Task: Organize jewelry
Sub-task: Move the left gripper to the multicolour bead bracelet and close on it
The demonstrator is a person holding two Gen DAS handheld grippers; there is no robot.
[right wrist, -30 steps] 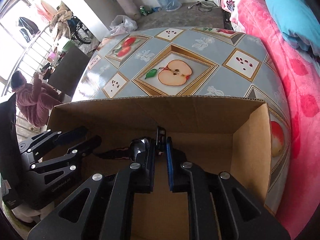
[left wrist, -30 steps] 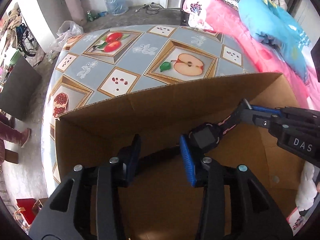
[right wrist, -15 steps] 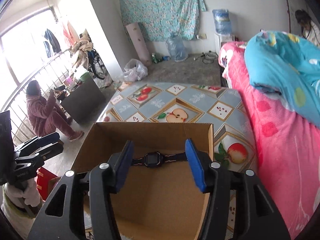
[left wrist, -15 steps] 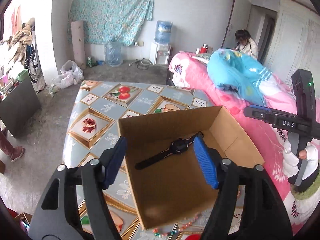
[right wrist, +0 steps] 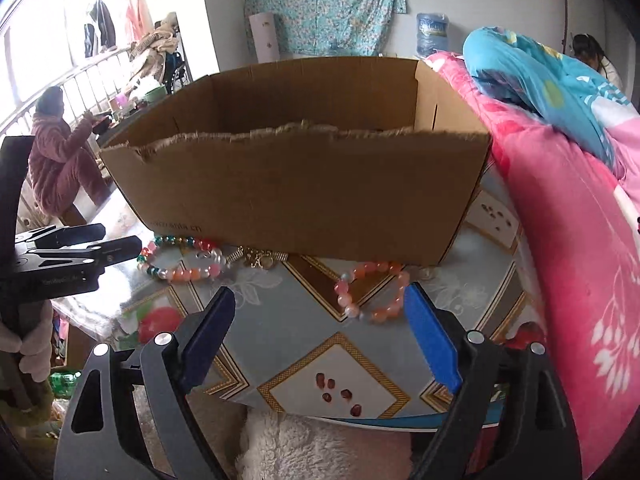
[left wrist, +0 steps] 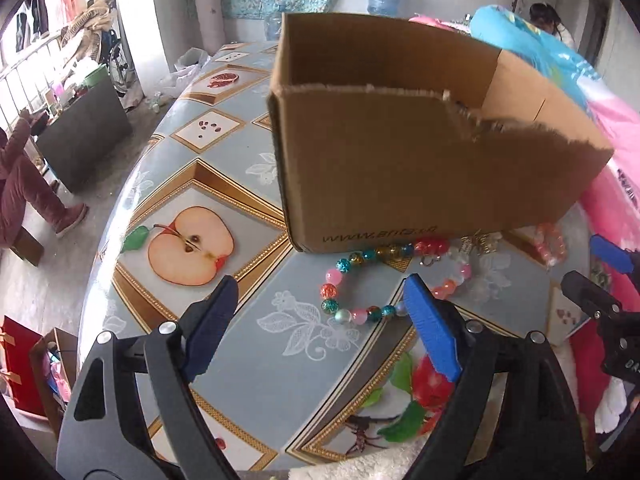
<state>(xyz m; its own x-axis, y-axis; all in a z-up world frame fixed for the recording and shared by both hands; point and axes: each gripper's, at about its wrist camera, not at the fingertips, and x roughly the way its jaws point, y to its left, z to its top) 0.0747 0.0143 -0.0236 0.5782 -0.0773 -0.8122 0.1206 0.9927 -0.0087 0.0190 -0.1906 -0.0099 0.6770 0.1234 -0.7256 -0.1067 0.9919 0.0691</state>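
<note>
I have both grippers wide apart over the near edge of the table (left wrist: 256, 344), and neither grips anything. The left gripper (left wrist: 320, 320) has just been opening; between its tips I see only tablecloth and the lower arc of the multicoloured bead bracelet (left wrist: 352, 284), untouched by the pads. That bracelet lies on the cloth just in front of the cardboard box (left wrist: 420, 168), its top beads against the box's base. From the left camera the box fills twelve to two o'clock.

The right gripper (right wrist: 320, 320) has also just been opening, and nothing is pinched in it. The pink bead bracelet (right wrist: 372, 292) lies flat ahead of it at about one o'clock, close to the right blue pad, near the box wall. At ten o'clock in that view sit the multicoloured bracelet and a small gold chain piece (right wrist: 258, 258), both at the foot of the box. The box's inside is hidden from both cameras.
</note>
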